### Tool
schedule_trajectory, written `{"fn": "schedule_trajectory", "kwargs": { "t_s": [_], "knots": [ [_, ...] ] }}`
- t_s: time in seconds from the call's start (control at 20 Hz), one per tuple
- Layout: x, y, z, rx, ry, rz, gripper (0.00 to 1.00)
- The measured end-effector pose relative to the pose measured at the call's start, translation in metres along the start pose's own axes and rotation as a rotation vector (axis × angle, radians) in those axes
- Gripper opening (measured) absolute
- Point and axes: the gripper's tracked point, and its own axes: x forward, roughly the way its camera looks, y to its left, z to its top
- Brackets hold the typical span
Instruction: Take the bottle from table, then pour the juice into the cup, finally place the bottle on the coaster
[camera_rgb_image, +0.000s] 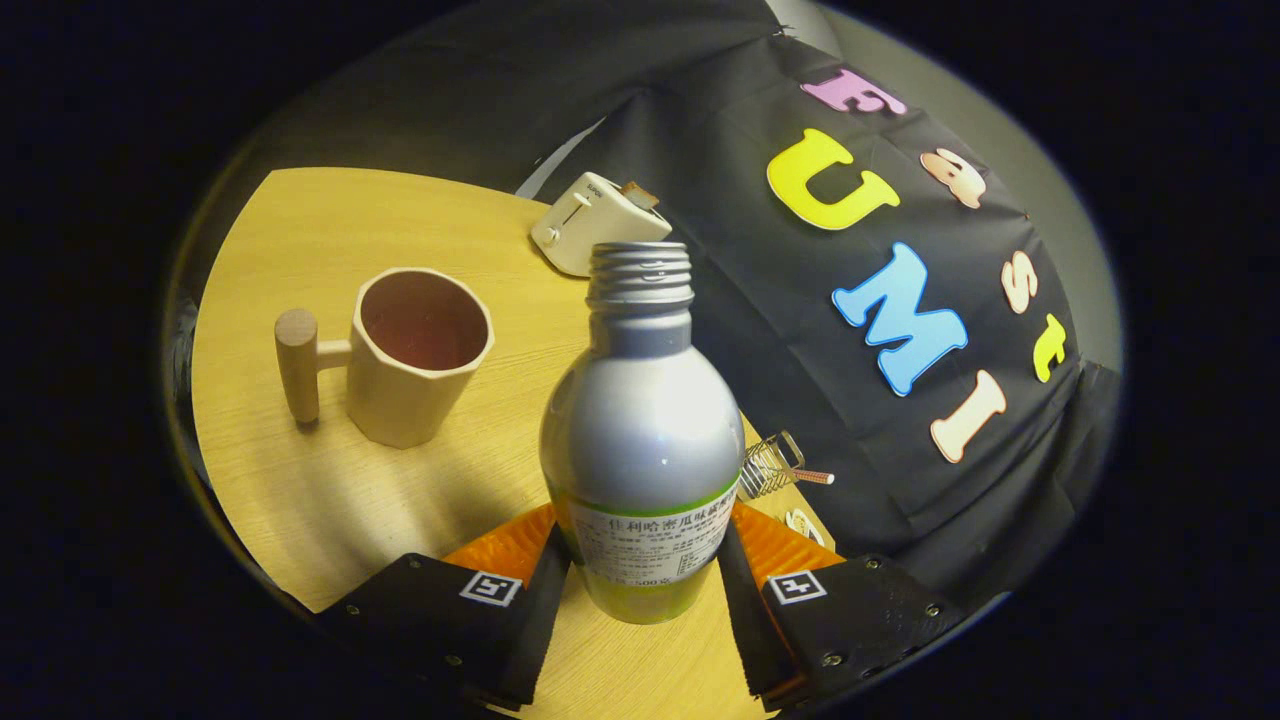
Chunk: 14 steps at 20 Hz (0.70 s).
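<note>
Cup (415, 345): beige, wooden side handle, standing upright on the table (300, 500), mouth open, sitting to the left of and beyond the fingers. Bottle (642, 430): silver, uncapped, standing between the two fingers of the gripper (645, 575), which are closing against its labelled lower body on both sides; its long axis is running upward, neck (640, 275) pointing away from the fingers. Toaster (592, 220): sitting beyond the bottle; the pour is likely calling for a tilt leftward toward the cup.

Toaster (592, 222) on table (300, 480); wire rack (766, 466), perhaps
</note>
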Motion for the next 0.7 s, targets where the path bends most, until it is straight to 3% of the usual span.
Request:
{"fn": "schedule_trajectory", "kwargs": {
  "t_s": [0.7],
  "knots": [
    [0.002,0.016,0.001,-0.31,0.118,0.034,0.75]
  ]
}}
